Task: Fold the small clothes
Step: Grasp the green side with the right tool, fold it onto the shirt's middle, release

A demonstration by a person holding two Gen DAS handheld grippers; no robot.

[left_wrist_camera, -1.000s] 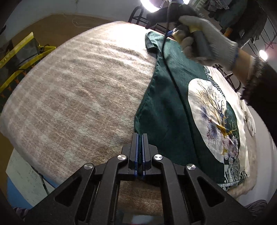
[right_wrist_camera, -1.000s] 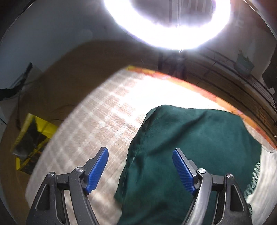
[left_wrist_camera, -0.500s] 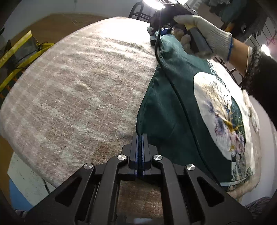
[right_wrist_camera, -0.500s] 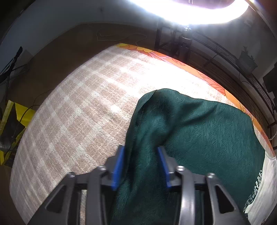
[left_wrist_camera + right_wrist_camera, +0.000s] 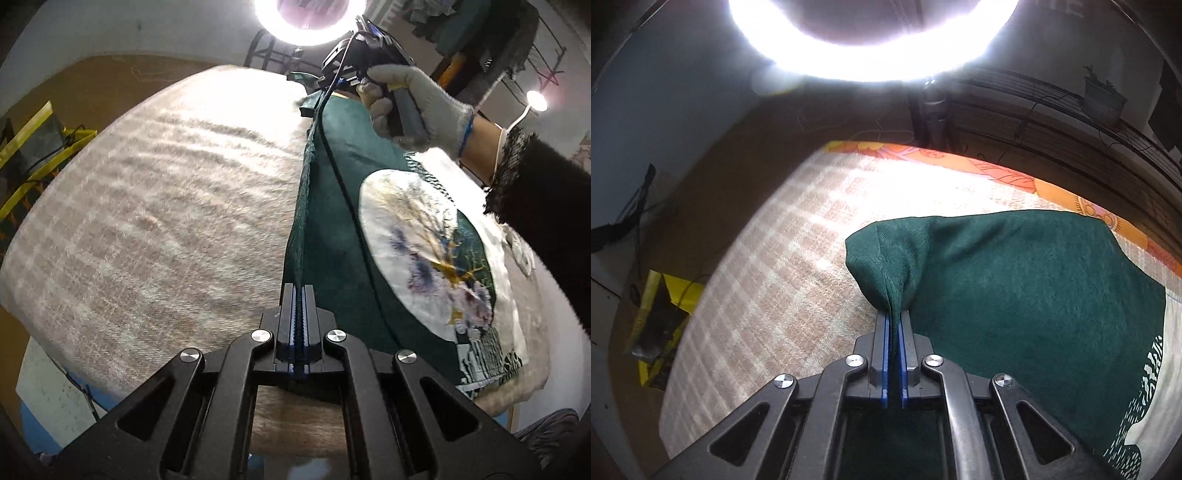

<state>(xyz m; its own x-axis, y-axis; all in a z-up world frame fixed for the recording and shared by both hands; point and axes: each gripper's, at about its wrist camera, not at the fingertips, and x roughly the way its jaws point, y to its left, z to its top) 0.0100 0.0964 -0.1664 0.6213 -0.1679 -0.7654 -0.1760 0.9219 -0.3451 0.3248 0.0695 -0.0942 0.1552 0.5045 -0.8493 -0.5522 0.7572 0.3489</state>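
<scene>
A dark green small shirt point(image 5: 332, 229) with a white round tree print point(image 5: 424, 243) lies on the checked blanket point(image 5: 155, 206). My left gripper point(image 5: 298, 291) is shut on the shirt's near left edge and lifts it taut. My right gripper point(image 5: 894, 321) is shut on the shirt's far left corner, by the sleeve point(image 5: 886, 254), and holds it raised. In the left wrist view the right gripper point(image 5: 343, 79) shows at the far end, held by a gloved hand point(image 5: 417, 107). The lifted left edge runs straight between both grippers.
A bright ring light point(image 5: 310, 18) stands beyond the far edge of the blanket. A yellow and black object point(image 5: 661, 314) lies on the floor to the left. An orange patterned border point(image 5: 997, 173) runs along the far edge. A black cable point(image 5: 351, 199) hangs across the shirt.
My right gripper went from open over the sleeve corner to shut on it and has lifted it. The shirt's left edge has risen and pulled taut between both grippers.
</scene>
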